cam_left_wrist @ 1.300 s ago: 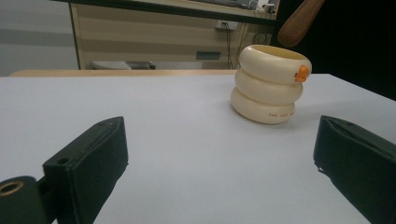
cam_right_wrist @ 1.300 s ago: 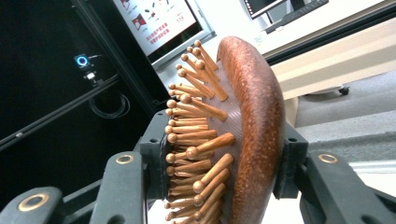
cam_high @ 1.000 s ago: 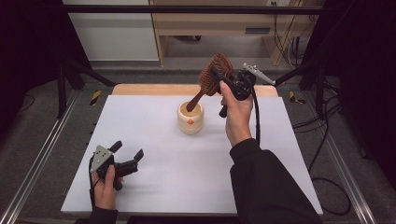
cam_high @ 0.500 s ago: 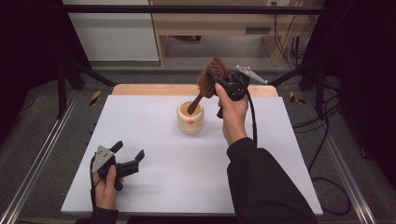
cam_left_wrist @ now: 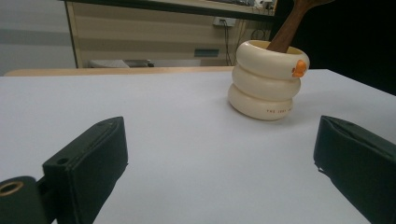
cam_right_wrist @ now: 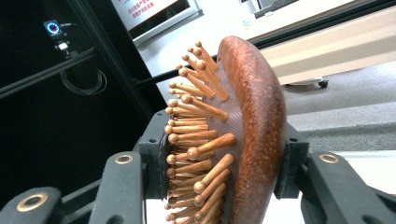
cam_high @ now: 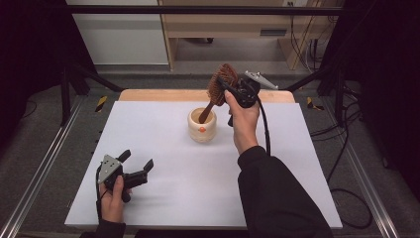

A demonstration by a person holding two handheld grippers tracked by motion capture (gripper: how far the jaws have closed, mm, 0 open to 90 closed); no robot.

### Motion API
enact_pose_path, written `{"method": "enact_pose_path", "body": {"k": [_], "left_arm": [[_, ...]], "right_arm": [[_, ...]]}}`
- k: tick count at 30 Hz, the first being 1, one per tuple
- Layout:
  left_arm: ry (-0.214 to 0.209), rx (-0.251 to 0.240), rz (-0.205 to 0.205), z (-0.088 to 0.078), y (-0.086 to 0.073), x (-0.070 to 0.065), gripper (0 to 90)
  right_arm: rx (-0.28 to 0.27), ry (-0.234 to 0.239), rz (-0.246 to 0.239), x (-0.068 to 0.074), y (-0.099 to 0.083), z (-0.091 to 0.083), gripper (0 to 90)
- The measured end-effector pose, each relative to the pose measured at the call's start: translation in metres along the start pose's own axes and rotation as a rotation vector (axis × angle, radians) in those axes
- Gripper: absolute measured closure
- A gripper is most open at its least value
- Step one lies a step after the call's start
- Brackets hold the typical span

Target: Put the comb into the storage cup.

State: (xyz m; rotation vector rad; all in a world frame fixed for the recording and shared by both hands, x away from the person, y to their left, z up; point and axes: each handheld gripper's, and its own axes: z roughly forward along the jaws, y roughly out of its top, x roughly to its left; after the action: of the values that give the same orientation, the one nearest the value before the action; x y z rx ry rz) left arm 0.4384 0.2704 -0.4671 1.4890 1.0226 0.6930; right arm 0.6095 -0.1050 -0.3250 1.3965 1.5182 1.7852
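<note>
A wooden hairbrush with peg bristles stands tilted, its handle end inside a cream ringed cup near the table's far middle. My right gripper is shut on the brush head, one pad against the pegs and the other against the rounded back. The cup has a small orange mark and the brush handle leans out of it. My left gripper rests open near the table's front left, nothing between its jaws, its jaws pointing toward the cup.
The white table top has a wooden strip along its far edge. Metal rails run down both sides. A wooden desk and cables lie beyond the table.
My right gripper has carried the brush slightly left and down, so the handle sits deeper in the cup. The left gripper has stayed put.
</note>
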Motion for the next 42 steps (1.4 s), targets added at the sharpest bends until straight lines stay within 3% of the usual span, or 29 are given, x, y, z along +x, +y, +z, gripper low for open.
{"method": "enact_pose_path", "body": {"k": [30, 34, 38, 42], "left_arm": [[-0.004, 0.001, 0.011, 0.000, 0.001, -0.001, 2.9], [-0.006, 0.001, 0.013, 0.000, 0.001, -0.001, 2.8], [-0.007, 0.002, 0.014, 0.000, 0.001, -0.001, 2.8], [-0.007, 0.003, 0.012, 0.000, 0.001, -0.001, 2.8]], "right_arm": [[0.043, 0.001, -0.053, 0.007, -0.022, 0.011, 49.9], [0.040, 0.014, -0.004, 0.007, -0.026, 0.011, 49.9], [0.047, 0.002, -0.033, 0.010, -0.027, 0.012, 49.9], [0.052, -0.002, -0.032, 0.007, -0.030, 0.013, 49.9]]}}
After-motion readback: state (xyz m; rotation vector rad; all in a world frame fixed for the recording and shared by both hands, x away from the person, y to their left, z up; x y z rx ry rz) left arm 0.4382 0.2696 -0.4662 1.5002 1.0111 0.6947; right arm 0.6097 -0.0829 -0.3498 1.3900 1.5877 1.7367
